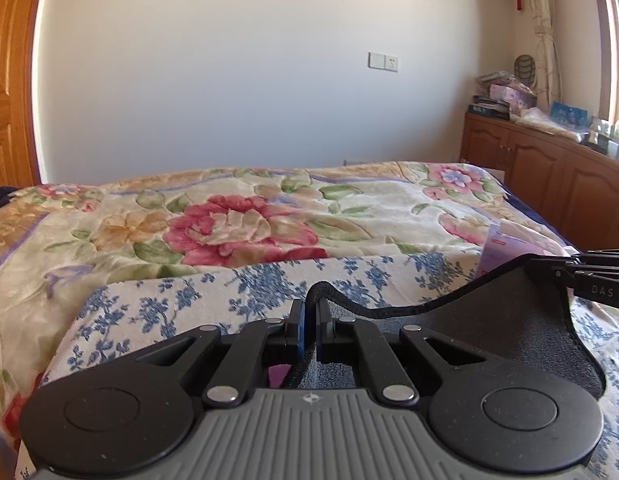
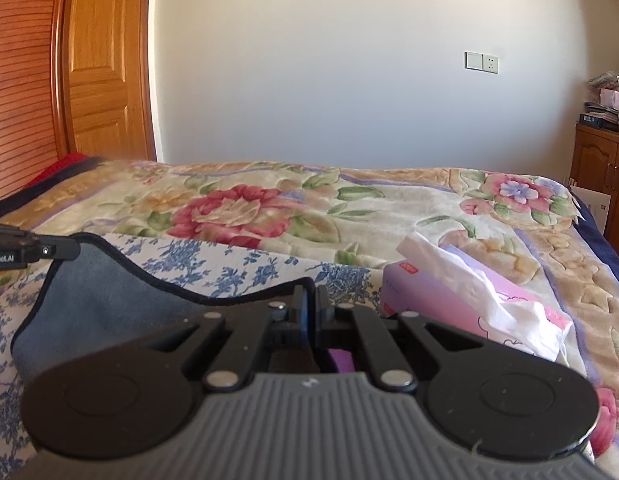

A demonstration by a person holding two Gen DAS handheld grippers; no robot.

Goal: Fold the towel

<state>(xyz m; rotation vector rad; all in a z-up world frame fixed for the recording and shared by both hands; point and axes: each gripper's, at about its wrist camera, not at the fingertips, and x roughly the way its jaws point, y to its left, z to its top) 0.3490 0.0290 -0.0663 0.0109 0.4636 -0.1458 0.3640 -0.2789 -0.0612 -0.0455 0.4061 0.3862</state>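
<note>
A dark grey towel (image 1: 509, 320) with a black hem is held up by its top edge over a blue-flowered cloth (image 1: 189, 300) on the bed. My left gripper (image 1: 309, 312) is shut on one corner of the towel's hem. My right gripper (image 2: 309, 304) is shut on the other corner; it also shows in the left wrist view (image 1: 569, 268) at the right edge. The towel (image 2: 101, 300) sags between the two grippers. The left gripper shows in the right wrist view (image 2: 65, 249) at the left edge.
The bed has a flowered blanket (image 1: 249, 224). A pink tissue box (image 2: 449, 300) with a white tissue sticking out lies on the bed right of the towel. A wooden cabinet (image 1: 549, 172) stands at the right, a wooden door (image 2: 105, 60) at the left.
</note>
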